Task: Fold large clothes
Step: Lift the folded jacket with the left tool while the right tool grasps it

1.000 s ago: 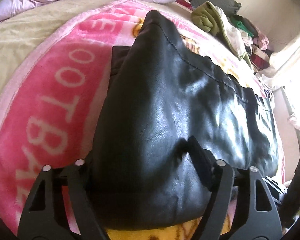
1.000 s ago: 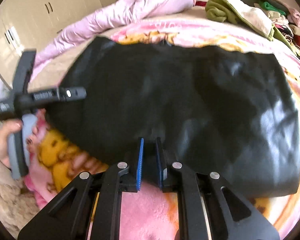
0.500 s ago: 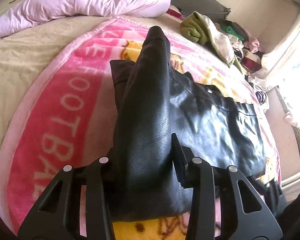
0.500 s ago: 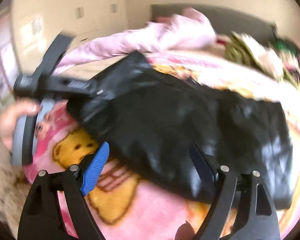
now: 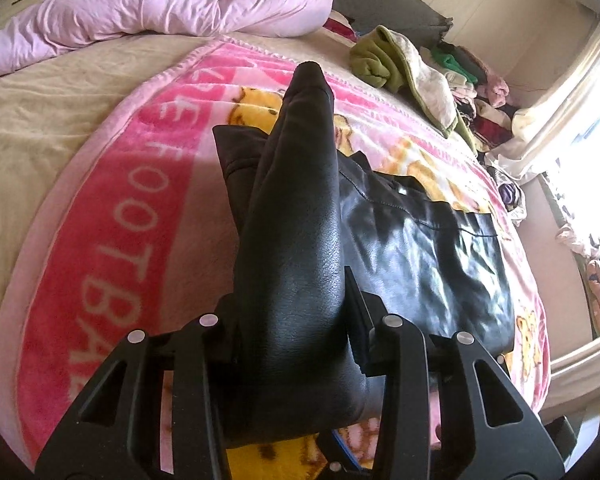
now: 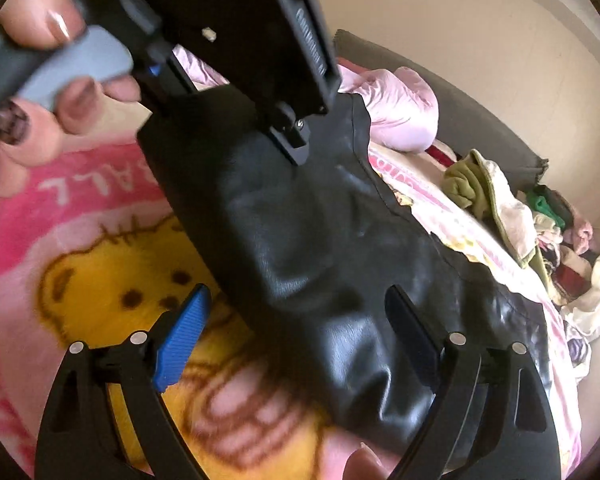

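left gripper [image 5: 292, 320] clamps a raised ridge of the shiny black leather garment [image 5: 420, 248]. its long axis runs straight ahead. right gripper [image 6: 296, 332], jaws opening and empty, hovers nearest the near hem.

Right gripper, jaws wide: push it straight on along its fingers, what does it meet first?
Most likely the black leather garment, lying between and just ahead of the opening jaws of the right gripper. Depth is unclear; the pink blanket lies underneath.

Black leather jacket [image 5: 420, 256] lying across the pink blanket [image 5: 112, 216], glossy, creased; near end bunching up off it, far part flat.
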`<state>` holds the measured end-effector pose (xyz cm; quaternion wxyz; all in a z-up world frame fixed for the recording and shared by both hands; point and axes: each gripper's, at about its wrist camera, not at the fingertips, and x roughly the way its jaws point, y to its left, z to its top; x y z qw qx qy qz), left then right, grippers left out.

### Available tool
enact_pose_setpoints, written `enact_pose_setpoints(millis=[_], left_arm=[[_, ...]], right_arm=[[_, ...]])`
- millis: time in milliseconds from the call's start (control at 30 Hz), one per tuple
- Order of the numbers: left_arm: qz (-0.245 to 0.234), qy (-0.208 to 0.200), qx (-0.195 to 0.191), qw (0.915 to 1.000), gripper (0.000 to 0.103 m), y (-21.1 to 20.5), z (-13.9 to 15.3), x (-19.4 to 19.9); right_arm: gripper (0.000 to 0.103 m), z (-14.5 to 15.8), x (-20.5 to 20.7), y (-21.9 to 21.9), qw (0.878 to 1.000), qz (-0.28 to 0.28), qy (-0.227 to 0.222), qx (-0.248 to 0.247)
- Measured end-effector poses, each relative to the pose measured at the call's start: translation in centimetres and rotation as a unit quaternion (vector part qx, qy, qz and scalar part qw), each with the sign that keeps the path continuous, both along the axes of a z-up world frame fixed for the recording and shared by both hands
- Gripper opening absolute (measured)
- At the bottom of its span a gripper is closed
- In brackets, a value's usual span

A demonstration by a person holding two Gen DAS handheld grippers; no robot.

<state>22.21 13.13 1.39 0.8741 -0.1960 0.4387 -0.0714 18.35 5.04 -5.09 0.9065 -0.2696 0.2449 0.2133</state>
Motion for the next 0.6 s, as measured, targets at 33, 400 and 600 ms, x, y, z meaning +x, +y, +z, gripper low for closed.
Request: enact_pose_setpoints(millis=[33, 400, 600], left_arm=[[0.000, 0.000, -0.002, 1.0000, 0.030, 0.0, 0.0, 0.0], [-0.008, -0.015, -0.040, 0.9991, 0.031, 0.5, 0.0, -3.2], [0.015, -0.046, -0.075, 0.9960, 0.032, 1.6, 1.0, -9.1]], right_arm=[[0.086, 0.0, 0.2, 0.0, 1.000, -0.003, -0.002, -0.003], [0.024, 0.2, 0.4, 0.3, 1.000, 0.003, 0.007, 0.027], [0.022, 1.3, -2.7, -1.1, 0.998, 0.012, 0.020, 0.061]])
